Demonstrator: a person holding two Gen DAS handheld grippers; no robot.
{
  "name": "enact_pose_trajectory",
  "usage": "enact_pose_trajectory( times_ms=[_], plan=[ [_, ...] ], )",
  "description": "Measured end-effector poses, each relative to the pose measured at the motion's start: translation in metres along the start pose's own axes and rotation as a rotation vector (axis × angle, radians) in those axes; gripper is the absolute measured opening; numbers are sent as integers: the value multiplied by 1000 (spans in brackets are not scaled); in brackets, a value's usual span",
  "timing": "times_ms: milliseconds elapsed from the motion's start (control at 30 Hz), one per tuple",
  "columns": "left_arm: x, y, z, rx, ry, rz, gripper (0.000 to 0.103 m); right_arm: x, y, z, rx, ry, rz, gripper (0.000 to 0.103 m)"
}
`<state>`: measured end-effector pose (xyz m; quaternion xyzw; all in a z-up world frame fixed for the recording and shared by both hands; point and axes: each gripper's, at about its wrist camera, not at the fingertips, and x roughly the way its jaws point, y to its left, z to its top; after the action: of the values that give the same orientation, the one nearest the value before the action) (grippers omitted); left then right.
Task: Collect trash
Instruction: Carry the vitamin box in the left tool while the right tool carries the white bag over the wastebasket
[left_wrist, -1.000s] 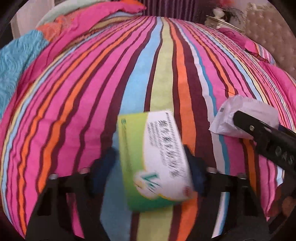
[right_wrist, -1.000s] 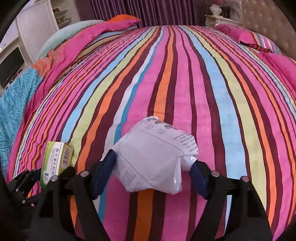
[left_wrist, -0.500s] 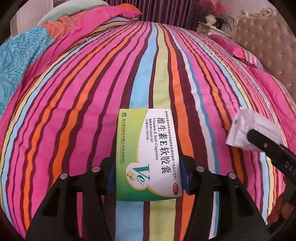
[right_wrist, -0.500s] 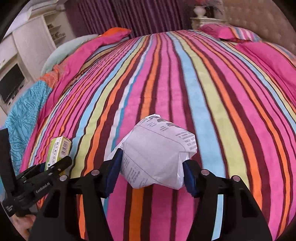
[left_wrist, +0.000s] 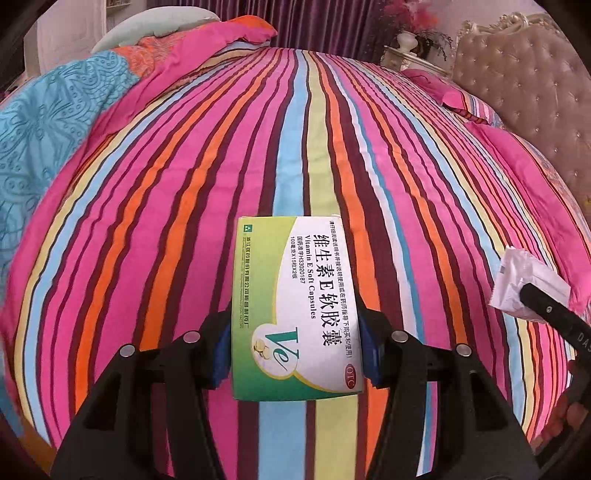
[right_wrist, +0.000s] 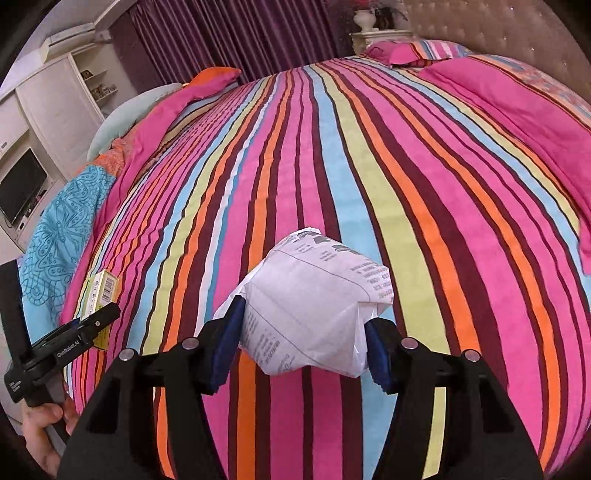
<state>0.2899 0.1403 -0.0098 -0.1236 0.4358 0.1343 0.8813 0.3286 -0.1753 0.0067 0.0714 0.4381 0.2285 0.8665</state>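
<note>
Fingers of the left gripper (left_wrist: 295, 349) clamp a "Vitamin E Soft Capsules" box (left_wrist: 293, 310) — right gripper (right_wrist: 301, 341) pinches printed crumpled paper (right_wrist: 314, 306).

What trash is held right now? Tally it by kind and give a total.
Box: 1, in the left gripper
Crumpled paper: 1, in the right gripper
Total: 2

box (left_wrist: 295, 306): glossy card | bag (right_wrist: 314, 310): crinkly plastic | bedspread (left_wrist: 184, 184): matt cloth | claw pads (right_wrist: 225, 343): blue rubber
</note>
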Motion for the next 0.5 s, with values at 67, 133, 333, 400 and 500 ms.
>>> enact_pose_trajectory(
  times_ms=[67, 133, 333, 400, 500],
  plan=[
    [-10, 4, -15, 13, 9, 4, 54, -9, -2, -9, 4, -3, 6, 56],
    [-17, 7, -26, 14, 14, 1, 54, -19, -2, -19, 3, -4, 10, 56],
    [-45, 17, -66, 29, 26, -6, 54, -43, 4, -49, -2, 4, 21, 56],
    [-54, 18, -80, 39, 28, -12, 54, -54, 7, -59, -10, 3, 25, 56],
    [-74, 19, -109, 55, 33, -36, 54, -70, 13, -77, -28, 10, 34, 56]
  ],
)
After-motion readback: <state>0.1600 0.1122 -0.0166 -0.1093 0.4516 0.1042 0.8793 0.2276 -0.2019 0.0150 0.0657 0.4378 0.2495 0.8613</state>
